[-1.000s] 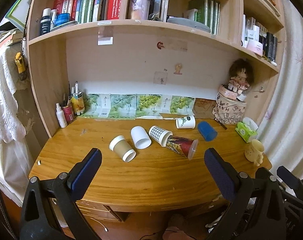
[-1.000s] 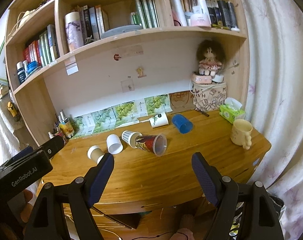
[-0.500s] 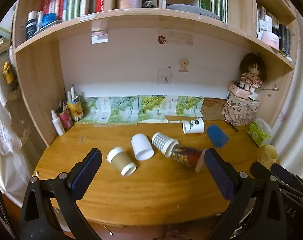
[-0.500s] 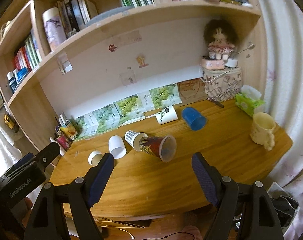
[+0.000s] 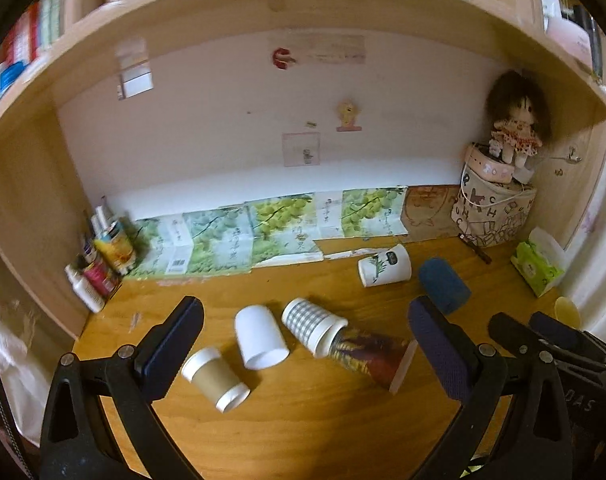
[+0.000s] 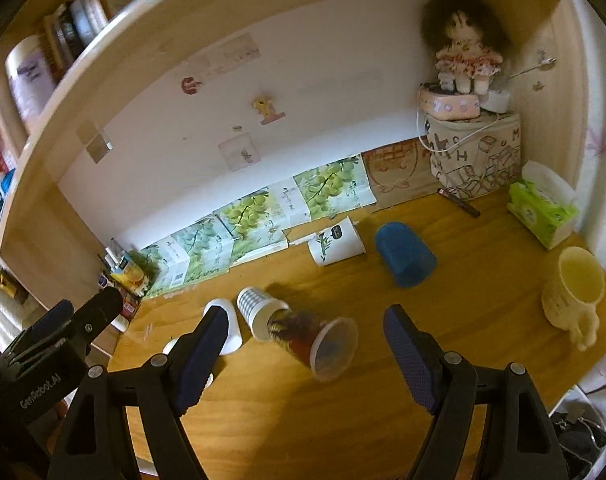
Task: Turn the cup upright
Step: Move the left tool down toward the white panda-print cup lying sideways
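Observation:
Several cups lie on their sides on the wooden desk (image 5: 303, 432): a brown-sleeved paper cup (image 5: 215, 378), a plain white cup (image 5: 261, 336), a checked cup (image 5: 313, 326), a dark red patterned cup (image 5: 373, 360) with its mouth toward me, a white printed cup (image 5: 385, 266) and a blue cup (image 5: 443, 290). In the right wrist view the red cup (image 6: 315, 344) lies between my fingers' line, with the checked cup (image 6: 259, 312) and blue cup (image 6: 403, 258) behind. My left gripper (image 5: 303, 344) is open and empty above the desk front. My right gripper (image 6: 303, 348) is open and empty too.
A yellow mug (image 6: 575, 296) stands upright at the desk's right edge. A green tissue pack (image 6: 541, 210), a patterned box with a doll (image 6: 471, 156) and bottles at the left wall (image 5: 99, 268) line the back. A shelf hangs overhead.
Both grippers have moved forward and down toward the desk, so the cups look larger and nearer. Both stay open. No cup has moved.

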`<action>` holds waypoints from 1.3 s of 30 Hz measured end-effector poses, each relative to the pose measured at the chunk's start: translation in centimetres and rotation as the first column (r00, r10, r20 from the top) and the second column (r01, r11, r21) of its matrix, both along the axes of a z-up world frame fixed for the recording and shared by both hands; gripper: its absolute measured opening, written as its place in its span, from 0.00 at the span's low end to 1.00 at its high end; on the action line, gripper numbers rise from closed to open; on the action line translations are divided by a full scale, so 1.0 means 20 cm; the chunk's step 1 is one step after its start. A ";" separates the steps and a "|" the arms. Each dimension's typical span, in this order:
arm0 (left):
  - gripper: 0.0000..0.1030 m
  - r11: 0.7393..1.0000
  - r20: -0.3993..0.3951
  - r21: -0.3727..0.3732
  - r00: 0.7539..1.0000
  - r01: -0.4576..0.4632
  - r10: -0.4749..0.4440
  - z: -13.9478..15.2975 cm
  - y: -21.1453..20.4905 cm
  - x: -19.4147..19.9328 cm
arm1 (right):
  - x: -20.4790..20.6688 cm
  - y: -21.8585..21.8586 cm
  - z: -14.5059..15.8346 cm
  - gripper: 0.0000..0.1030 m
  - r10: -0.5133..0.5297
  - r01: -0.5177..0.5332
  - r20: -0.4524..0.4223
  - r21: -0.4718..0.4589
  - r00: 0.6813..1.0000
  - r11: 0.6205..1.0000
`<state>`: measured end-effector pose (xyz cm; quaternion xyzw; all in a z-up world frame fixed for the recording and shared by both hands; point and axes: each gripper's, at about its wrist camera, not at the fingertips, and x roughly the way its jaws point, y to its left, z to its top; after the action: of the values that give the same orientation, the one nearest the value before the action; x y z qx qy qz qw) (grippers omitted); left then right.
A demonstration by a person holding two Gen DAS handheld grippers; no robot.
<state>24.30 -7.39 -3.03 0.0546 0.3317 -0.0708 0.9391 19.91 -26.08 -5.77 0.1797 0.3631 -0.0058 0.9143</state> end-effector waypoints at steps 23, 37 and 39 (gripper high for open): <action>0.99 0.919 -0.188 0.242 0.944 0.311 -0.270 -0.18 -0.46 0.73 | 0.69 -0.37 -0.38 0.78 0.134 -0.085 -0.236 0.205 0.962 0.975; 0.99 0.773 -0.274 0.381 0.860 0.507 -0.429 -0.41 -0.68 1.00 | 0.89 -0.48 -0.51 0.78 0.144 -0.113 -0.217 0.149 0.966 0.982; 0.99 0.743 -0.284 0.401 0.844 0.536 -0.456 -0.44 -0.70 1.02 | 0.90 -0.48 -0.51 0.78 0.154 -0.132 -0.200 0.118 0.968 0.984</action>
<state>44.76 -21.38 -11.76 0.3584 0.3897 -0.2414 0.8133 37.84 -35.72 -15.98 0.1988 0.4688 0.0602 0.8585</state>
